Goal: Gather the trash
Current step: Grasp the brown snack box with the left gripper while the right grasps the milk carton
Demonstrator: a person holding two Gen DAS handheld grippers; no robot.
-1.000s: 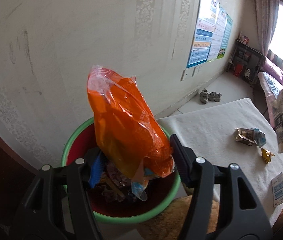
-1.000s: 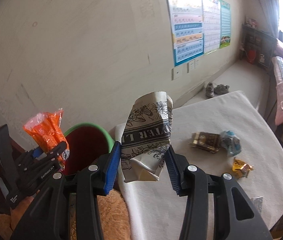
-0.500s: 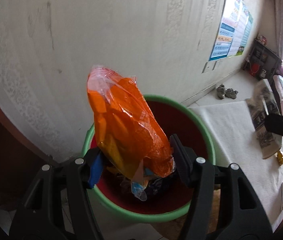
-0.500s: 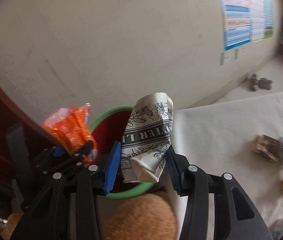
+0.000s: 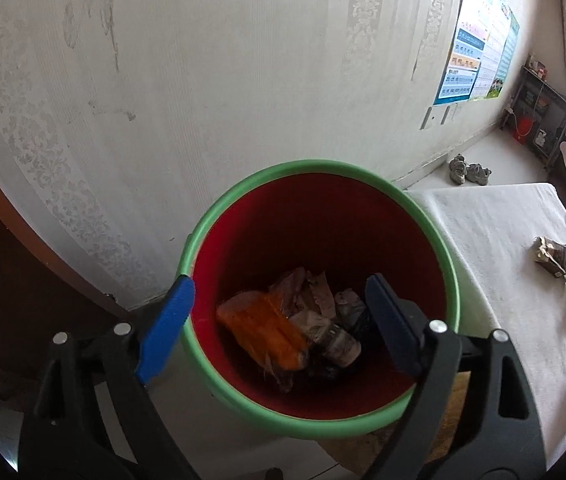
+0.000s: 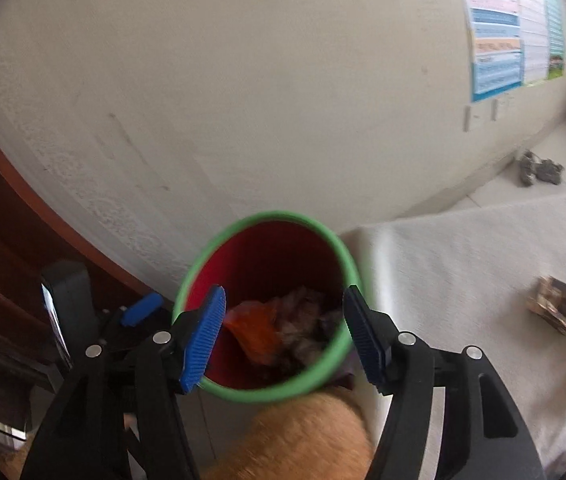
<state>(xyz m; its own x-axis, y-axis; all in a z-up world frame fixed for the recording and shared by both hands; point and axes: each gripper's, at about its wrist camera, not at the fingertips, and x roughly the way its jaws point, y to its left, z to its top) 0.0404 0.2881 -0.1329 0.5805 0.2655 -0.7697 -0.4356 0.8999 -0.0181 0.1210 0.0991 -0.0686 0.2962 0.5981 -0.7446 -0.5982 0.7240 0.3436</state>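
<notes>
Left wrist view: the left gripper (image 5: 277,322) fingers have just spread wide and hold nothing; the crinkly orange plastic bag (image 5: 265,330) it carried now lies inside the red, green-rimmed plastic bin (image 5: 323,216).

Right wrist view: the right gripper (image 6: 283,334) fingers have also just opened, empty, above the bin; its printed paper wrapper is gone, presumably among the rubbish inside. More wrappers (image 6: 559,310) wait on the white-clothed surface (image 6: 463,264) beside the bin.

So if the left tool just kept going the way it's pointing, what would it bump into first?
Probably the trash heap inside the red bin, likely the orange bag. The left tool is open and empty; depth is unclear.
</notes>
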